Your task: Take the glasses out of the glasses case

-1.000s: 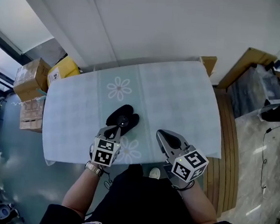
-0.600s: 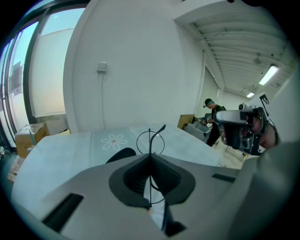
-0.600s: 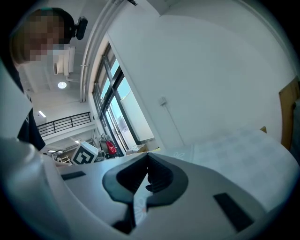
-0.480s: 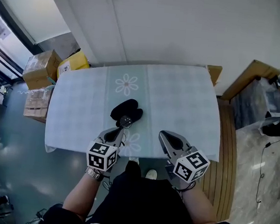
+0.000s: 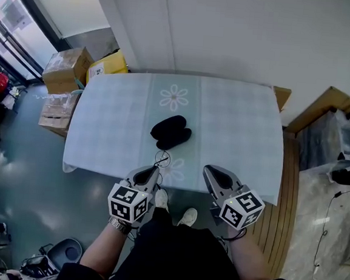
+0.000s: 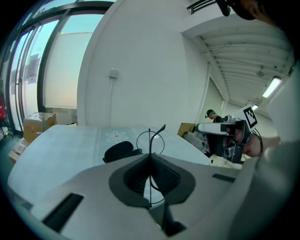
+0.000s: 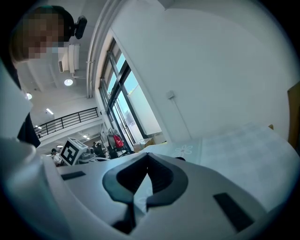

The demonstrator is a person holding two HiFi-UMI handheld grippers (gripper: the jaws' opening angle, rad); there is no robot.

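Note:
The black glasses case (image 5: pixel 171 132) lies in the middle of the pale checked table (image 5: pixel 237 129), its two dark halves side by side. Thin round wire-framed glasses (image 5: pixel 161 159) hang over the table's near edge, apart from the case, pinched in my left gripper (image 5: pixel 156 169). In the left gripper view the wire frame (image 6: pixel 150 139) stands up from the shut jaws of the left gripper (image 6: pixel 150 157), with the case (image 6: pixel 119 150) behind it. My right gripper (image 5: pixel 207 170) hovers at the near edge, shut with nothing in it; its jaws meet in the right gripper view (image 7: pixel 147 169).
Cardboard boxes (image 5: pixel 68 72) and a yellow box (image 5: pixel 108 66) stand on the floor beyond the table's far left corner. A wooden platform (image 5: pixel 289 195) runs along the right side. The person's feet (image 5: pixel 181 213) show below the near table edge.
My left gripper has drawn back from the case toward the near table edge, carrying the glasses with it. The right gripper has kept its place, and the head view has shifted.

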